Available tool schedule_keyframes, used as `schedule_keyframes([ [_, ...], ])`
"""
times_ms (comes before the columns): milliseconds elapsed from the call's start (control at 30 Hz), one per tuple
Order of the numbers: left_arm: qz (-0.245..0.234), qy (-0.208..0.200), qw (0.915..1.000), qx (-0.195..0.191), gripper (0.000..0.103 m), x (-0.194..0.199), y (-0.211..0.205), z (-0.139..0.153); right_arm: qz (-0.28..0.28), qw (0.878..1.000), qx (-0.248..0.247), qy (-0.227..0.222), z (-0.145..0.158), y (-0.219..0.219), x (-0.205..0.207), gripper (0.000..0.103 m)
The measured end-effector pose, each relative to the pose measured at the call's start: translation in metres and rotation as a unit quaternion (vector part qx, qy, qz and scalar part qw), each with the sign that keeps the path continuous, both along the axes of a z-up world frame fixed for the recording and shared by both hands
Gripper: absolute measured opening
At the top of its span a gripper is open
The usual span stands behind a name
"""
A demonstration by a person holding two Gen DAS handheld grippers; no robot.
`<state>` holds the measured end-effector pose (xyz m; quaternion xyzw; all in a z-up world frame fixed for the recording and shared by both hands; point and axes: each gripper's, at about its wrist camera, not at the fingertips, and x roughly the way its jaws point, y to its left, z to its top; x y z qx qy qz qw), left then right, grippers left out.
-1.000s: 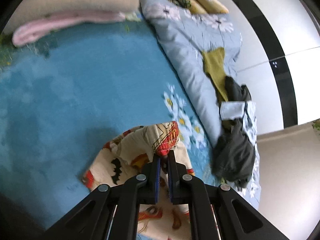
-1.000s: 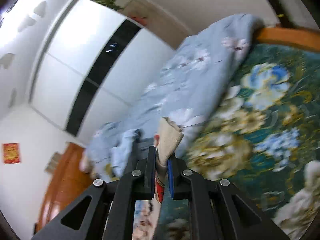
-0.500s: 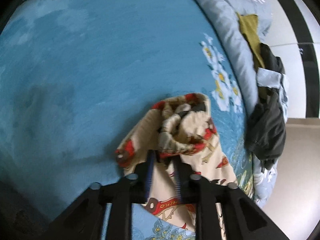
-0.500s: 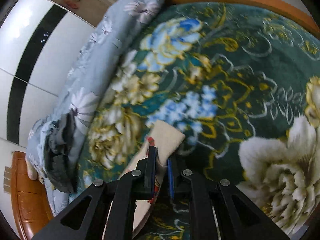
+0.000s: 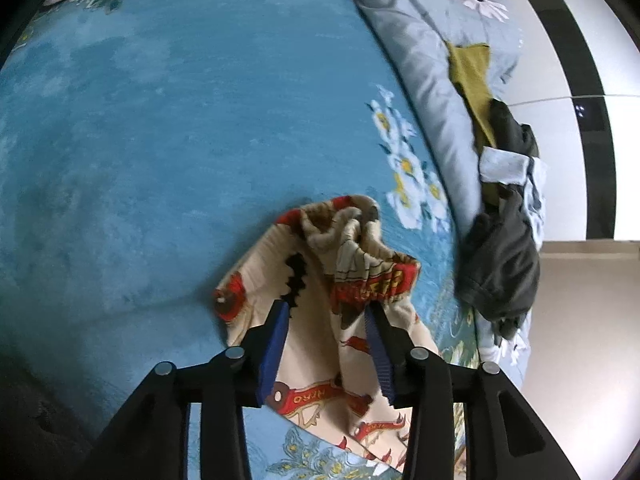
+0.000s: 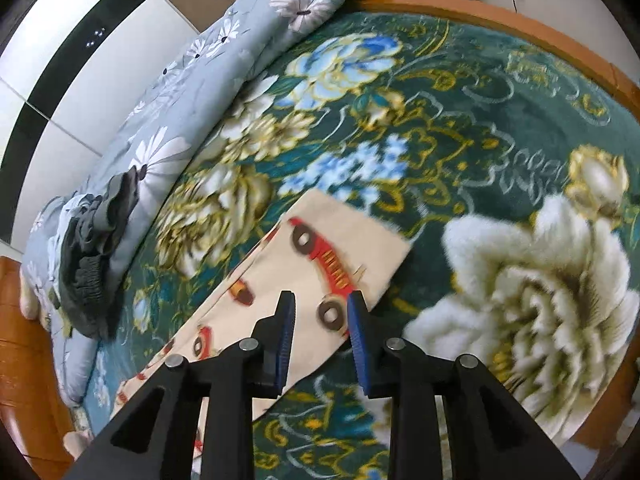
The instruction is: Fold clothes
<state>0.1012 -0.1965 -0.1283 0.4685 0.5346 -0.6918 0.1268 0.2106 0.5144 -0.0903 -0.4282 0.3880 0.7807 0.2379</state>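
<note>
- The printed trousers [image 5: 320,280] lie stretched out on the bed's patterned blanket [image 6: 460,128], a cream cloth with red cars and a gathered waistband.
- Their long axis runs between the two grippers: the bunched waistband end sits at the left gripper [image 5: 326,320], on the plain blue part of the blanket; the flat leg hem [image 6: 344,256] sits at the right gripper [image 6: 320,312], on the green flowered part toward the wooden bed edge [image 6: 520,20].
- The left gripper's jaws stand well apart with the crumpled waistband cloth between and just ahead of them; nothing is pinched.
- The right gripper's jaws are also spread, astride the near corner of the hem, holding nothing; I cannot tell whether the pads touch the cloth.
- Judged from this, each hand is nearest its own end, so a lengthwise fold would mean re-gripping one end and carrying it along that axis to the other.
- A heap of dark clothes [image 5: 500,264] waits on the grey quilt [image 6: 180,120] along the bed's far side.
</note>
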Motion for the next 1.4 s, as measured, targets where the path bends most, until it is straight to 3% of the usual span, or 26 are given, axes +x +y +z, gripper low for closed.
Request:
schedule_keyframes([
  [133, -0.017, 0.000, 0.9996, 0.021, 0.053, 0.000, 0.006, -0.002, 0.002, 1.000, -0.026, 0.003, -0.010, -0.013, -0.009, 0.027],
  [300, -0.038, 0.003, 0.9992, -0.014, 0.055, -0.002, 0.011, 0.010, 0.019, 0.999, -0.034, 0.002, -0.013, -0.028, -0.018, 0.027],
  [333, -0.040, -0.012, 0.9987, -0.030, 0.056, -0.003, 0.012, 0.010, 0.023, 0.999, -0.035, 0.002, -0.014, -0.030, -0.019, 0.027],
  [367, -0.038, -0.026, 0.9983, -0.034, 0.056, -0.003, 0.011, 0.006, 0.024, 0.999, -0.037, 0.003, -0.014, -0.032, -0.020, 0.027],
  [433, -0.020, -0.041, 0.9989, -0.007, 0.056, 0.003, 0.006, -0.005, 0.026, 0.999, -0.040, 0.004, -0.014, -0.035, -0.021, 0.027],
  [567, 0.005, -0.044, 0.9990, -0.009, 0.054, 0.008, -0.003, -0.012, 0.028, 0.999, -0.046, 0.007, -0.013, -0.040, -0.025, 0.027],
  [600, 0.004, -0.045, 0.9989, -0.015, 0.052, 0.006, -0.003, -0.012, 0.029, 0.998, -0.047, 0.008, -0.013, -0.041, -0.026, 0.027],
  [733, -0.018, -0.035, 0.9991, -0.015, 0.013, -0.001, 0.002, -0.013, 0.031, 0.998, -0.054, 0.011, -0.012, -0.046, -0.029, 0.027],
  [833, -0.010, -0.037, 0.9991, -0.021, 0.009, 0.003, 0.002, -0.008, 0.034, 0.998, -0.057, 0.012, -0.012, -0.050, -0.031, 0.027],
  [933, 0.010, -0.093, 0.9948, -0.041, 0.007, 0.011, 0.001, -0.007, 0.038, 0.998, -0.058, 0.010, -0.013, -0.053, -0.033, 0.027],
  [1067, -0.010, -0.126, 0.9900, -0.064, 0.007, 0.007, 0.006, -0.011, 0.040, 0.997, -0.062, 0.008, -0.016, -0.057, -0.034, 0.027],
  [1300, -0.027, -0.142, 0.9862, -0.081, 0.017, 0.002, 0.012, -0.020, 0.042, 0.997, -0.066, 0.006, -0.018, -0.060, -0.036, 0.027],
  [1367, -0.032, -0.156, 0.9824, -0.098, 0.029, 0.001, 0.013, -0.021, 0.045, 0.997, -0.067, 0.005, -0.019, -0.061, -0.037, 0.027],
  [1400, -0.033, -0.166, 0.9794, -0.110, 0.042, 0.001, 0.013, -0.022, 0.047, 0.997, -0.068, 0.004, -0.020, -0.062, -0.038, 0.027],
])
